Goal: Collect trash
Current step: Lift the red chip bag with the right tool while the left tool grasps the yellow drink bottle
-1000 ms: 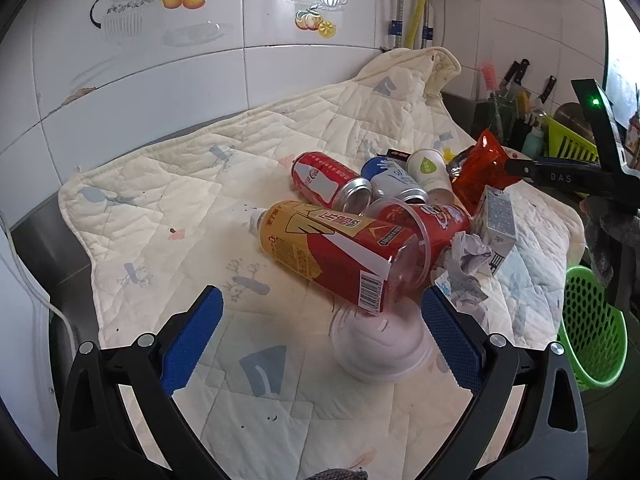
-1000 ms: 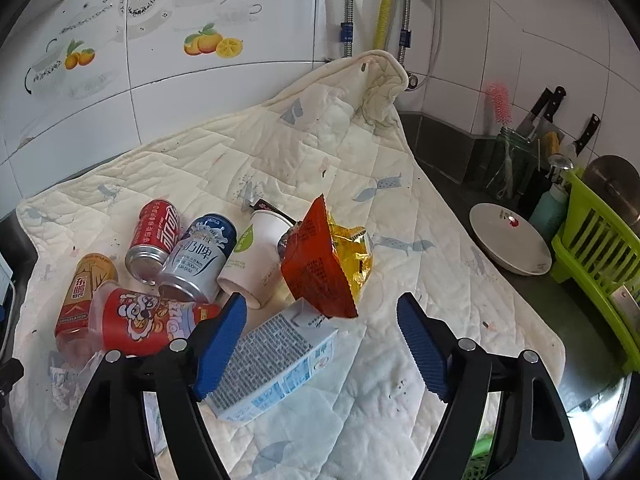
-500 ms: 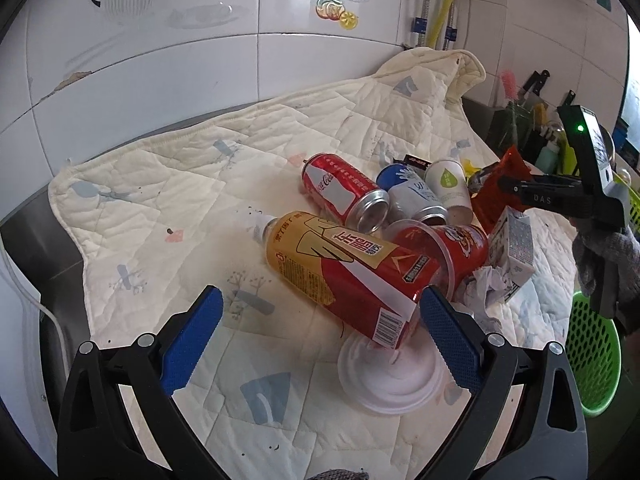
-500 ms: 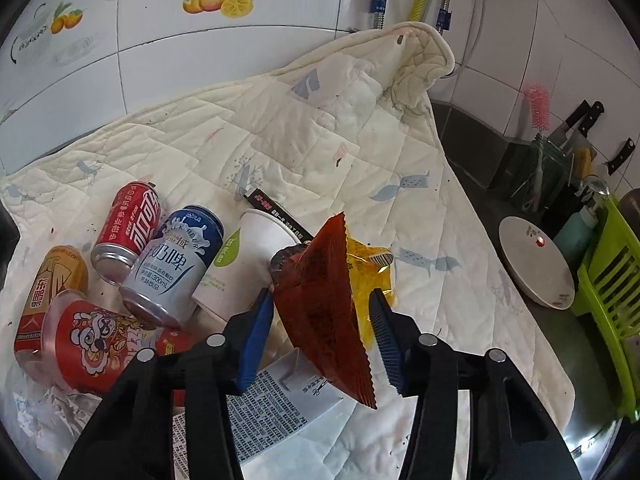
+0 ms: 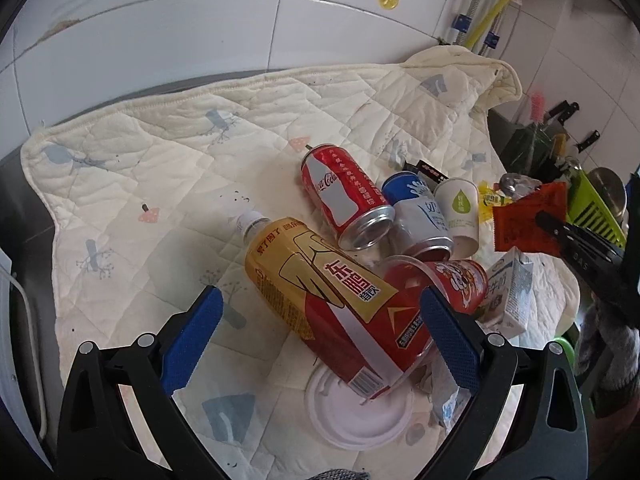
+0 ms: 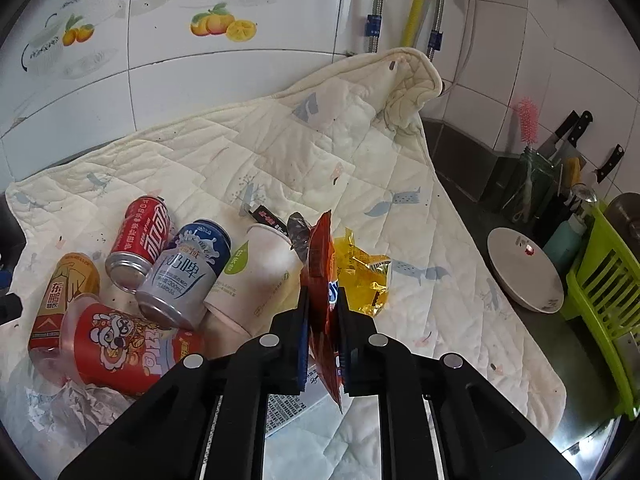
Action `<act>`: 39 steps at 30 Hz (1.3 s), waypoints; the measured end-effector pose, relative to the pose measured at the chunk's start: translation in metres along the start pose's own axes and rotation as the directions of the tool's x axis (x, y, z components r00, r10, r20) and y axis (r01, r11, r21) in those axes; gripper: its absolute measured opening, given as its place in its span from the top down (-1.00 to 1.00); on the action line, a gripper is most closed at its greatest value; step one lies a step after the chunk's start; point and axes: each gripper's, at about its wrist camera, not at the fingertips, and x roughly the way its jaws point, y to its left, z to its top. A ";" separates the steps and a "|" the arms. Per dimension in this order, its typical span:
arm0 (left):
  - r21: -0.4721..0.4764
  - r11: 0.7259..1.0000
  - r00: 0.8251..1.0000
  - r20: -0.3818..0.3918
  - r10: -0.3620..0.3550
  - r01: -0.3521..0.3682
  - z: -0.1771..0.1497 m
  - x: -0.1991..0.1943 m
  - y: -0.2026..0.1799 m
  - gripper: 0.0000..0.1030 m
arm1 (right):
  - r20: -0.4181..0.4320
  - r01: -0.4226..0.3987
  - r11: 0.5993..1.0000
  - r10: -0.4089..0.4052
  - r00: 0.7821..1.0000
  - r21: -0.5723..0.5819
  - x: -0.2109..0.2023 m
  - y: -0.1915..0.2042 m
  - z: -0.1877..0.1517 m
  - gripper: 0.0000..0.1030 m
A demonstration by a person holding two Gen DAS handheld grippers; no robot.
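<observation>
- Two grippers: right gripper [image 6: 323,312] jaws pinch the crinkled red foil snack wrapper [image 6: 320,256].
- Left gripper [image 5: 320,340] jaws wide, straddling the yellow-and-red plastic bottle [image 5: 320,292] on the cream quilted cloth [image 5: 160,168].

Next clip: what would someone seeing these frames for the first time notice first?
The right gripper, shut on a red snack wrapper standing on edge between its pads. Left of it, a heap of trash on the quilted cloth: a Coca-Cola can, a blue-and-white can and a paper cup. The left gripper is open around a yellow-and-red bottle.
</observation>
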 end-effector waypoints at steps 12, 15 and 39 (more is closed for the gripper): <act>-0.224 0.974 0.992 -0.122 -0.039 0.011 0.006 0.041 0.020 -0.87 | 0.102 -0.028 0.999 0.026 0.994 0.020 -0.053 -0.006 0.001 0.81; -0.277 0.960 0.986 -0.147 -0.082 0.039 0.004 0.050 0.025 -0.87 | 0.116 -0.030 0.999 0.027 0.993 0.021 -0.063 -0.006 -0.001 0.82; -0.433 0.898 0.962 -0.200 -0.184 0.082 -0.003 0.072 0.032 -0.59 | 0.153 -0.018 0.997 0.006 0.988 0.076 -0.131 -0.023 -0.061 0.82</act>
